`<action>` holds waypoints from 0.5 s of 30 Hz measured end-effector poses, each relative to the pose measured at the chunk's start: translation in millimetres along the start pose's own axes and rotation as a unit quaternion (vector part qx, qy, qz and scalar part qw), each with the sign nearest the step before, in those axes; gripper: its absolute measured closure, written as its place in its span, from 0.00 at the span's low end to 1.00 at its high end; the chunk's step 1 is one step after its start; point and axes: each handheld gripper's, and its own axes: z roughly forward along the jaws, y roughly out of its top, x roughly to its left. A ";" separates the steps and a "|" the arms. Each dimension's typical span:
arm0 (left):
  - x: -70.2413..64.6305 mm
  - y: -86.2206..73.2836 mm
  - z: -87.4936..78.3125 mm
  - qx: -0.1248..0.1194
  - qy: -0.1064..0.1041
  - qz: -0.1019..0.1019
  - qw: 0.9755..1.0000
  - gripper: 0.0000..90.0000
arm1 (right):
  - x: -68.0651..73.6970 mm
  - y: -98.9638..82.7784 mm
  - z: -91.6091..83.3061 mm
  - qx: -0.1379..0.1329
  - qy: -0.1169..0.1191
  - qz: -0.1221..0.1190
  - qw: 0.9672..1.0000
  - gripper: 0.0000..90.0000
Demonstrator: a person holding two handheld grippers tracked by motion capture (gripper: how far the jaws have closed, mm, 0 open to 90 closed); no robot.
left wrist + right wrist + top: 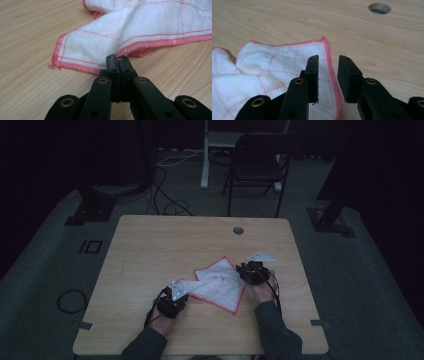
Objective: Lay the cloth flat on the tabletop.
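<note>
My left tongs [117, 62] are clamped tight on the pink-stitched hem of the white cloth [140, 27], pinching it close to one corner just above the tabletop [30, 82]. The cloth [220, 282] lies rumpled toward the near right part of the tabletop, partly spread, with a fold running from my left tongs [176, 296] up into its middle. My right tongs [327, 75] stand part open over the cloth's far edge, its red hem [329, 62] lying beneath the gap; nothing is gripped between them, though from the dim high view I can't quite tell whether their tips touch the fabric. A round hole [379, 8] sits in the tabletop beyond them.
</note>
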 end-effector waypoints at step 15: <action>-0.8 -1.0 -0.2 0.002 -0.006 -0.001 1.000 1.00 | 16.1 7.3 55.4 0.060 -0.020 -0.025 0.998 0.77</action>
